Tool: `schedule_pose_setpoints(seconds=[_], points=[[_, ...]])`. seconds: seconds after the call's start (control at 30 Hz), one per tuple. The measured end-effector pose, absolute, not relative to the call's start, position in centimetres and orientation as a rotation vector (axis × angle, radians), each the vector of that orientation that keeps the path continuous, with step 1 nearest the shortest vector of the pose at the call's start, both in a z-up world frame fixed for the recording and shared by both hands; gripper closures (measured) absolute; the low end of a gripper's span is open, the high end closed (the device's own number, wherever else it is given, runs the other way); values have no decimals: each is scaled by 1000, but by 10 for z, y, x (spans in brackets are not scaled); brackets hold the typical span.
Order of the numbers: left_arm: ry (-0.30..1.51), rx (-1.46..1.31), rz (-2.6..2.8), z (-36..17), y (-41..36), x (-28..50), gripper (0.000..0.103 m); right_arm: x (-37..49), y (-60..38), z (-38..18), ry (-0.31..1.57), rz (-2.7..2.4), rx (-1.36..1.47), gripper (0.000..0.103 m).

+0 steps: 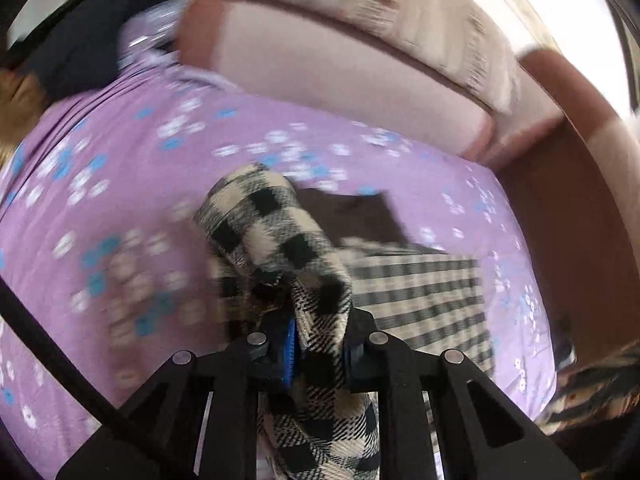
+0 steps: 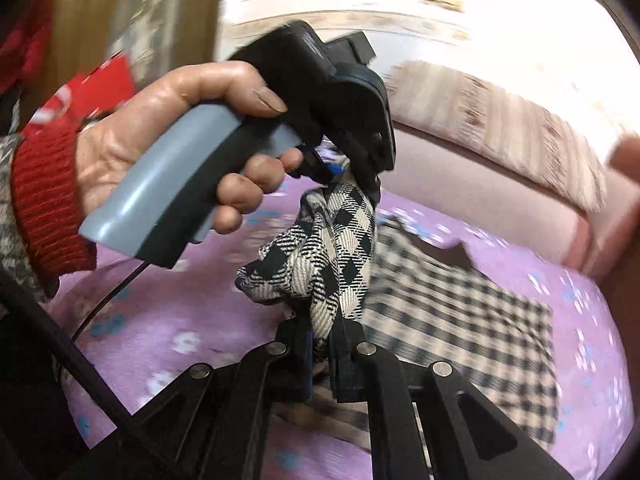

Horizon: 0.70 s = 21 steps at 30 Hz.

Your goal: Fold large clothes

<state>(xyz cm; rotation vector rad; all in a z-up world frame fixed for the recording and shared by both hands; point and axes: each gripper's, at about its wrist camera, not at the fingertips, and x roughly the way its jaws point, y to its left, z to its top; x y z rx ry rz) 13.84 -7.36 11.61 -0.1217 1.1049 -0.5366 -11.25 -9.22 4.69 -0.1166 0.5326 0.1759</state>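
Gripping the black-and-cream checked woven garment (image 2: 332,248) with both — my left gripper (image 2: 340,172) and right gripper (image 2: 320,350) clamped on bunched cloth, left hand (image 2: 168,136) tilted downward.

Bright soft daylight, heavy motion blur, fisheye bending and dark vignette at edges.

Readable text: none in either view.
Grey marking on black gripper housing (image 2: 310,46): blurred, not legible.
White mark on red cloth (image 2: 60,100): shape unclear, no letters made out.
Numbers, brands, signs: none legible.
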Motion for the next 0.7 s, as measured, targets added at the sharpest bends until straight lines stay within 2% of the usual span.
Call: schedule_pose_setpoints(seconds=[0.27,0.43,0.47,0.5,0.53,0.57,0.63,0.7], points=[[1124,103,-676,100,-252,107,93,-131,-207,37,622,10,109,97],[1144,166,-713,85,-307,90,91,-137,-262,3,727,-20,295,97],[1143,157,-731,88,-310,87,89,-136,-268,-3,754,-3,319,96],[1142,134,-758,93,-310,85,75,-137,-270,-7,768,2,329,93],[1140,111,-775,98,-308,84,56,-141,-274,-8,771,8,337,87],[1125,78,-775,106,-302,81,48,-142,-277,-7,771,13,341,83],[1079,29,-753,122,-287,78,44,-149,-286,0,782,18,343,72],[1042,24,-735,136,-266,74,44,-158,-301,13,780,28,388,72]])
